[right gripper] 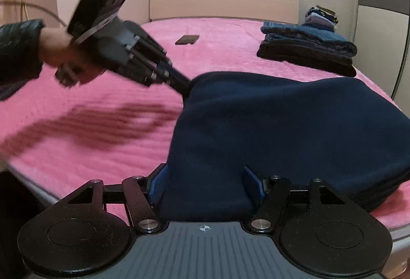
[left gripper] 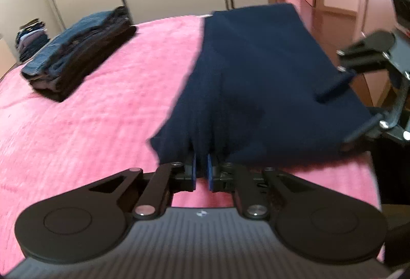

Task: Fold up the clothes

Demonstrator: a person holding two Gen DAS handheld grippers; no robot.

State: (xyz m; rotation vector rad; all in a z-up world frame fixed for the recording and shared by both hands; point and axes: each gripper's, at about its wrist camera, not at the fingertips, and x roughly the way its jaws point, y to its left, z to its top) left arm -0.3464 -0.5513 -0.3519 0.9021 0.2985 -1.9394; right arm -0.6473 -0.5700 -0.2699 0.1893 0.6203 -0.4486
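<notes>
At the near edge of the pink bed (left gripper: 89,125) we pinch the navy garment (left gripper: 256,74) in narrow left tongs (left gripper: 201,171), right tongs (right gripper: 205,186) straddling it wide, seemingly mid-fold, folded stack (left gripper: 77,53) beyond.

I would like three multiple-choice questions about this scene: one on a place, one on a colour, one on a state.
1. Where is the stack of folded jeans?
A. on the bed
B. on the floor
C. in the wardrobe

2. What colour is the bed cover?
A. white
B. pink
C. green

3. How are the left tongs?
A. wide open, holding nothing
B. shut on the navy garment
C. resting on the jeans

Answers:
1 A, the stack lies on the cover, beyond the garment.
2 B, the cover is pink throughout.
3 B, the blue pads pinch the garment's edge.
</notes>
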